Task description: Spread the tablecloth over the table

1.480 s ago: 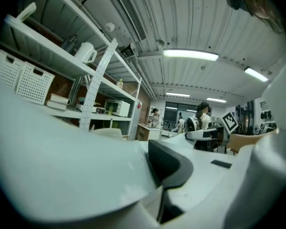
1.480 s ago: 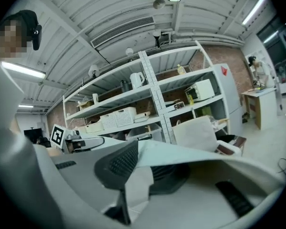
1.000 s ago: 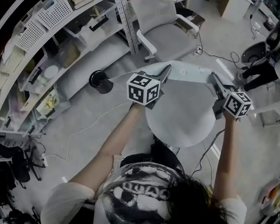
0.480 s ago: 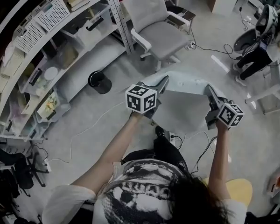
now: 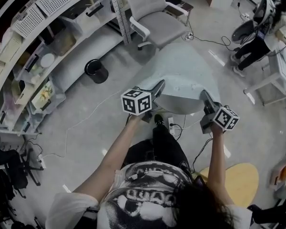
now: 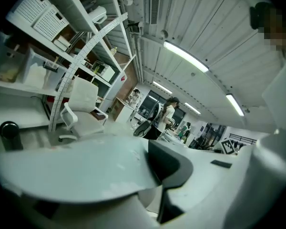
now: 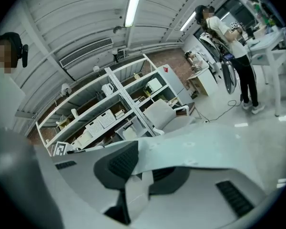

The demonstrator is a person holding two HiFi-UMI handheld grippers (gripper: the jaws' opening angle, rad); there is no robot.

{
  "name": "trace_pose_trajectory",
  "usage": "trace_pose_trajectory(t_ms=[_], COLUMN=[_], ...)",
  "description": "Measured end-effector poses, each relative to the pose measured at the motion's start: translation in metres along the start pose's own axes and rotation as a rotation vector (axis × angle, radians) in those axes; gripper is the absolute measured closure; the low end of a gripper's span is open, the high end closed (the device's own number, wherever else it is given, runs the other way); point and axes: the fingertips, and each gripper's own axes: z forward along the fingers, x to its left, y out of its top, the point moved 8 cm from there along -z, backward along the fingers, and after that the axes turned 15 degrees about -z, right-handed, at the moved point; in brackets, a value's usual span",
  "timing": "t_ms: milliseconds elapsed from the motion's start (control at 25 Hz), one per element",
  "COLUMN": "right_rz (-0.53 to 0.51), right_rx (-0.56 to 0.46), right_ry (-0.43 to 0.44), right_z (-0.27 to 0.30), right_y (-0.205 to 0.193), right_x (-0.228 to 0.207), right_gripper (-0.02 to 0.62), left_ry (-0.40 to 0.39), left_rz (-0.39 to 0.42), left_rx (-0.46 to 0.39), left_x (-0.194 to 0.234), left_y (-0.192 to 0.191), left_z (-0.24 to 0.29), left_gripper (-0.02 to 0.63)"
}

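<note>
A pale grey tablecloth [image 5: 181, 75] hangs stretched in the air between my two grippers, above the floor. The left gripper [image 5: 156, 88] is shut on its near left edge and the right gripper [image 5: 204, 98] on its near right edge. In the left gripper view the cloth [image 6: 71, 166] spreads flat out from the left gripper [image 6: 155, 180]. In the right gripper view the cloth [image 7: 219, 144] runs away from the right gripper [image 7: 136, 175], pinched between dark pads. A round wooden table [image 5: 240, 182] shows at the lower right, behind my right arm, bare.
A grey office chair [image 5: 155, 18] and a long shelf rack [image 5: 43, 56] stand ahead. A black bin [image 5: 96, 70] sits on the floor by the rack. Cables and a power strip [image 5: 173, 126] lie under the cloth. A person [image 5: 260, 39] stands by a white desk [image 5: 281, 75].
Both grippers have come back toward me and lower, carrying the cloth with them. The wooden table has come into view at the lower right.
</note>
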Motion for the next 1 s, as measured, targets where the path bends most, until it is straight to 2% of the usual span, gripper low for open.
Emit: trace_pose_trajectory(t_ms=[360,520,760,1000], right_rz=[0.047,0.086,0.155,0.221], right_rx=[0.058,0.093,0.115,0.168], right_ry=[-0.061,-0.066,-0.087,-0.066], right_z=[-0.030,-0.039,-0.046,-0.052], right_y=[-0.053,-0.077,-0.116,-0.148], right_x=[0.027,0.025,0.019,0.001], right_gripper=[0.531,0.531,0.532,0.534], left_ry=[0.034,0.071,0.146,0.216], left_rz=[-0.075,-0.097,-0.066,-0.140], left_rx=[0.048,0.083,0.140,0.162], left_x=[0.013,0.019,0.030,0.038], left_y=[-0.051,-0.074,-0.102,-0.141], left_z=[-0.039,-0.045,-0.044,-0.041], left_gripper=[0.541,0.541,0.542,0.545])
